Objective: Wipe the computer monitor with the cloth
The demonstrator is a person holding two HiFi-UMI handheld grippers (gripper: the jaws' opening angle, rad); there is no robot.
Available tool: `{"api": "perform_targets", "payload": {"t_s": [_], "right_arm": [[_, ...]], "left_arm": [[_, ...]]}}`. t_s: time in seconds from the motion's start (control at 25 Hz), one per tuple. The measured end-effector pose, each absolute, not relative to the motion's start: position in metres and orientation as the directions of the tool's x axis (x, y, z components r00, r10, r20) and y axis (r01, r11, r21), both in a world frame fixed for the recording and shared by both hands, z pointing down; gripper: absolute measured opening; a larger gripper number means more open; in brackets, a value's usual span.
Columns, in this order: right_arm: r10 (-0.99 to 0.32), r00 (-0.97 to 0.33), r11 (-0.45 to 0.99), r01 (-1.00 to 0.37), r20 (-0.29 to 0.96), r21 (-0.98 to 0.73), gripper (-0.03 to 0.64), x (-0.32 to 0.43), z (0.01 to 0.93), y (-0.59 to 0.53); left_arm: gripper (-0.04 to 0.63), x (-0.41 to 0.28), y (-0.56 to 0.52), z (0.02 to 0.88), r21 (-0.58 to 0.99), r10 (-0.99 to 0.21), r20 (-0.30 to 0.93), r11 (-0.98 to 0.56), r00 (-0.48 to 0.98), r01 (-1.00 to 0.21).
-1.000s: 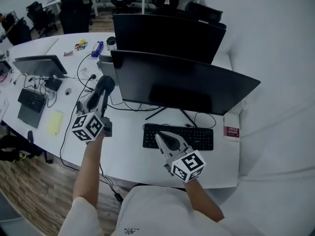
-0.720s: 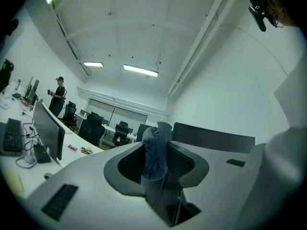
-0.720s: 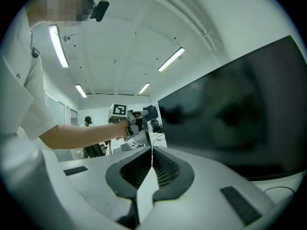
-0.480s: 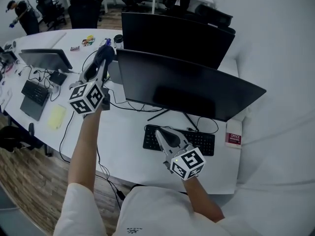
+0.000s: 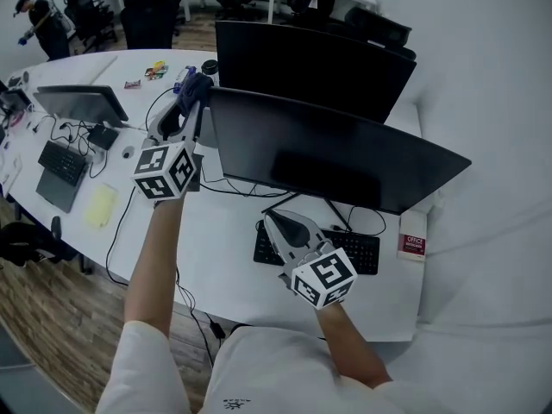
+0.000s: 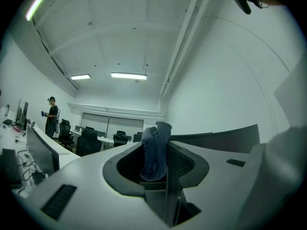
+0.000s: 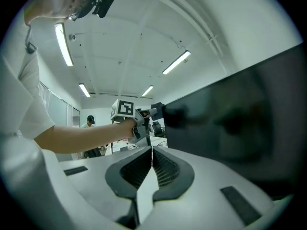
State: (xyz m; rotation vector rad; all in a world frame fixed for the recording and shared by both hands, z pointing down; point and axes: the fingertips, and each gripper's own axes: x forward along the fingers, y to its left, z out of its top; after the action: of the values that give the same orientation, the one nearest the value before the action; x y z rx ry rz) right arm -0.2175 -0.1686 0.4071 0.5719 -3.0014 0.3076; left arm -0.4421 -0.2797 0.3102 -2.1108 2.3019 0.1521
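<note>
Far left of head view: small screen (image 5: 76,104), spare keyboard (image 5: 58,169) and yellow pad (image 5: 98,206) on white worktop (image 5: 220,253)

Upper left of centre: left gripper (image 5: 193,96) raised off worktop, pinching bunched blue-grey cloth (image 5: 197,82); in left gripper view, cloth (image 6: 155,151) standing up between the two pads

Cloth right at upper left corner of front computer monitor (image 5: 336,149); contact not certain. Second monitor (image 5: 312,59) just behind

Below centre: right gripper (image 5: 274,222) low over worktop under monitor's lower edge, pressed together with nothing between, seam closed in right gripper view (image 7: 151,158)

Right of it: black keyboard (image 5: 360,251), then red-and-white box (image 5: 413,235) near worktop's right edge
</note>
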Motion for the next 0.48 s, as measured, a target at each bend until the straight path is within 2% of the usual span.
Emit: {"api": "perform_targets", "payload": {"t_s": [0.48], "right_arm": [[-0.391,-0.911,0.889,-0.411,0.133,-0.203,0.020,-0.212,0.419,-0.171]], "left_arm": [[0.133,-0.436,-0.279,0.347,0.051,-0.999,-0.021,0.045,-0.046,-0.998]]}}
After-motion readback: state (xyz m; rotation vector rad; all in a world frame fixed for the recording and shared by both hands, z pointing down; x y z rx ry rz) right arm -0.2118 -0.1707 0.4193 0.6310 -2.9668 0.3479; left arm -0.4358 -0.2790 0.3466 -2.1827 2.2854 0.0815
